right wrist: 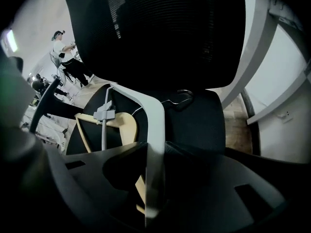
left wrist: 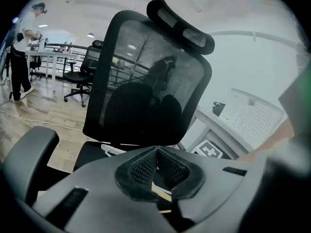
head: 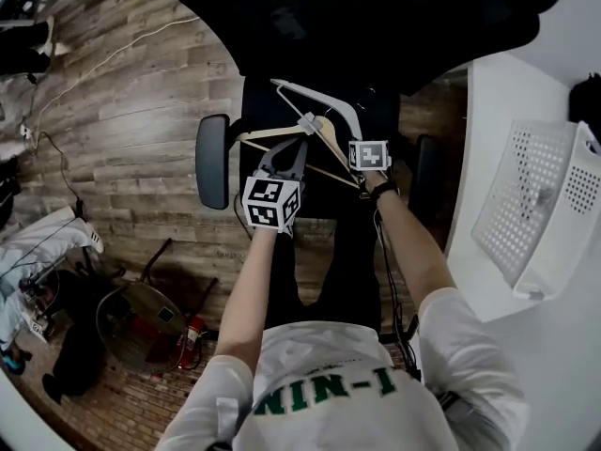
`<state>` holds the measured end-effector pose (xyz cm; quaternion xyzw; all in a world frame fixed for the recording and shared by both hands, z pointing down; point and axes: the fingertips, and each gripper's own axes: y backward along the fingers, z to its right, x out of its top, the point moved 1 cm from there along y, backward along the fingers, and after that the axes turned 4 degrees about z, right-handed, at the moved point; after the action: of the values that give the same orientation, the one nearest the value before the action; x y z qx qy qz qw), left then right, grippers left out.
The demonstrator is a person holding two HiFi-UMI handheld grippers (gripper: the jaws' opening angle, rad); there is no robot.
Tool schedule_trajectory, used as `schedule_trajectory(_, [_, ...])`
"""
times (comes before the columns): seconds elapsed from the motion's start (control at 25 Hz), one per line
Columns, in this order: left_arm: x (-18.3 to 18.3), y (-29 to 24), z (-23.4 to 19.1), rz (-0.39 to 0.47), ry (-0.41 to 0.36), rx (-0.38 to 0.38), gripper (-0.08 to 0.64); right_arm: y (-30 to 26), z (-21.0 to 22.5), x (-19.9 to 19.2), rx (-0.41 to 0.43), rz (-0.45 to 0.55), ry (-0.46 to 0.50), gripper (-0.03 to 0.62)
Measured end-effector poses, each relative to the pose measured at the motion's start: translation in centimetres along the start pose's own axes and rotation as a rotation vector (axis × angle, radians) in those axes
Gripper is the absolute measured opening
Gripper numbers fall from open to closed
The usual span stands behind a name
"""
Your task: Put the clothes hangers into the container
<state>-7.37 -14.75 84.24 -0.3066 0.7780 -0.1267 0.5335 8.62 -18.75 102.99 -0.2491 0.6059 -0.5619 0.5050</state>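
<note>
Right claw tight on white hanger

1. My left gripper has its jaw tips touching. A strip of wooden hanger shows through the gap below the pads, and I can't tell whether it's pinched.
2. Just beyond is a black mesh office chair, with a white hanger lying at the back edge of its seat.
3. A white perforated basket sits on the desk to the right.

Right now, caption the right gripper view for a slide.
Right tool gripping a white hanger beside a wooden hanger on a black office chair.
</note>
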Motion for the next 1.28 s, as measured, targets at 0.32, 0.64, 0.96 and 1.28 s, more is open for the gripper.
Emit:
schedule_trajectory(0.32, [2.6, 3.8, 2.0, -0.032, -0.049, -0.027, 0.005, 7.5, -3.6, -1.9, 0.008, 0.009, 0.033, 0.121])
schedule_trajectory(0.64, [5.8, 8.8, 5.0, -0.031, -0.091, -0.074, 0.005, 16.9, -5.8, -1.1, -0.003, 0.109, 0.018, 0.121])
schedule_trajectory(0.96, [9.6, 14.0, 8.6, 0.020, -0.127, -0.134, 0.005, 26.0, -6.8, 0.5, -0.020, 0.251, 0.006, 0.121])
schedule_trajectory(1.28, [15.1, 19.3, 13.0, 0.119, -0.263, -0.155, 0.005, 36.2, -7.9, 3.2, -0.057, 0.404, 0.140, 0.121])
